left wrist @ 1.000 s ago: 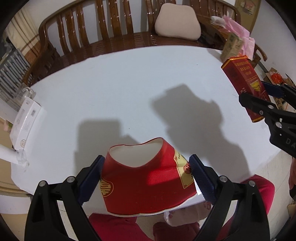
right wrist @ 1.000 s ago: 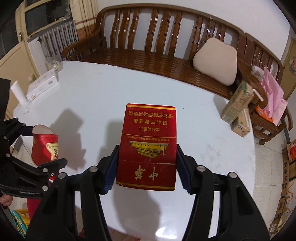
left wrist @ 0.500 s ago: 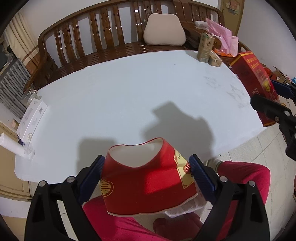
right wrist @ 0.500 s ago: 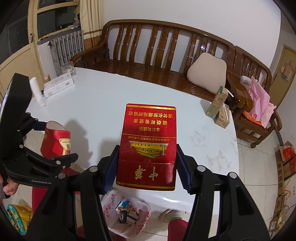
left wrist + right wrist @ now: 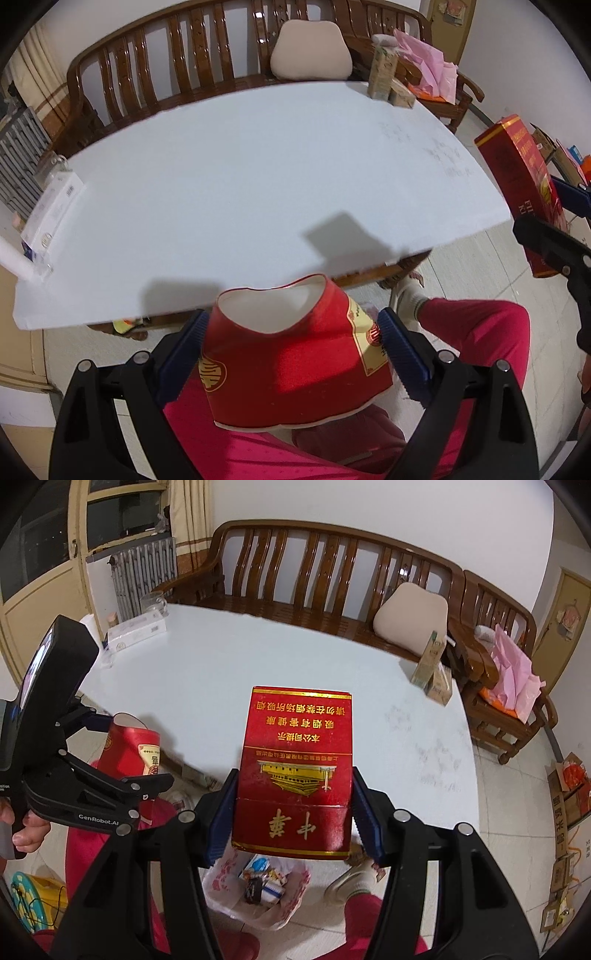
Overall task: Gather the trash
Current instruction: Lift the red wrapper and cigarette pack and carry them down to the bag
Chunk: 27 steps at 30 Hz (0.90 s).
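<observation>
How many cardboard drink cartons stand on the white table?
2: a tall green-beige drink carton near the white table edge by the wooden chair, and a shorter beige carton right beside it. None seems hidden.

It was a lived-in home, a sitting room by the look of it. A long wooden slatted bench (image 5: 332, 587) with a beige cushion (image 5: 410, 618) ran behind the white table (image 5: 295, 657), at twelve o'clock in the right wrist view. A cast-iron radiator (image 5: 144, 572) stood below a curtained window at ten o'clock, cardboard boxes (image 5: 565, 794) (flattened, some of them) leaned along the tiled floor at four o'clock, and pink tissue paper (image 5: 513, 675) lay heaped on a wooden armchair (image 5: 495, 686).
</observation>
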Tool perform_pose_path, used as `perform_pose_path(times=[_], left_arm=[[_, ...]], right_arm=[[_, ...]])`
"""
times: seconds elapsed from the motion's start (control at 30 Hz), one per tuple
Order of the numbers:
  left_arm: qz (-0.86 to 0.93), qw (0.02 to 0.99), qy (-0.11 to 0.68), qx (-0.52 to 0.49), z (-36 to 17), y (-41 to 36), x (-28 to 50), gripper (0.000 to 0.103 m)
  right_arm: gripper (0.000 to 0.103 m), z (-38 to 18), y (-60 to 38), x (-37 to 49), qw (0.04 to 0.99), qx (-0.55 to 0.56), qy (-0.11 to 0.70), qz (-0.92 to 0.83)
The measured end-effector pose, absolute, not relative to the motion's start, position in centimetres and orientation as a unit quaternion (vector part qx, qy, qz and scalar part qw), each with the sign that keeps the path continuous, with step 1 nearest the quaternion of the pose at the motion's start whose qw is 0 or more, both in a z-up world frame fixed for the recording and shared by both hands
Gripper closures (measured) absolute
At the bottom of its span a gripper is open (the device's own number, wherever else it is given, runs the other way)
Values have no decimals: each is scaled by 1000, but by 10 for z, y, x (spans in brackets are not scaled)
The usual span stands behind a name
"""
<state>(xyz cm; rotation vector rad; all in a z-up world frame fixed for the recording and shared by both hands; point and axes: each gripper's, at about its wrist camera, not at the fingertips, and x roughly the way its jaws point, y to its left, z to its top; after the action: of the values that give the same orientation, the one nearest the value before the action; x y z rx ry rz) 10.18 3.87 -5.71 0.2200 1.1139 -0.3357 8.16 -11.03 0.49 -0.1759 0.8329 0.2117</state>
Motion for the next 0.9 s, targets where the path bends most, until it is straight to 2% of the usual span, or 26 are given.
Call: perform_pose_path(times=[0.4, 0.9], left_arm=[[-187, 804, 560, 67, -106, 31, 81, 14], [-195, 752, 629, 35, -201, 14, 79, 14]], right_arm=[[47, -32, -103, 47, 893, -85, 429, 108], [47, -145, -104, 25, 854, -84, 507, 80]])
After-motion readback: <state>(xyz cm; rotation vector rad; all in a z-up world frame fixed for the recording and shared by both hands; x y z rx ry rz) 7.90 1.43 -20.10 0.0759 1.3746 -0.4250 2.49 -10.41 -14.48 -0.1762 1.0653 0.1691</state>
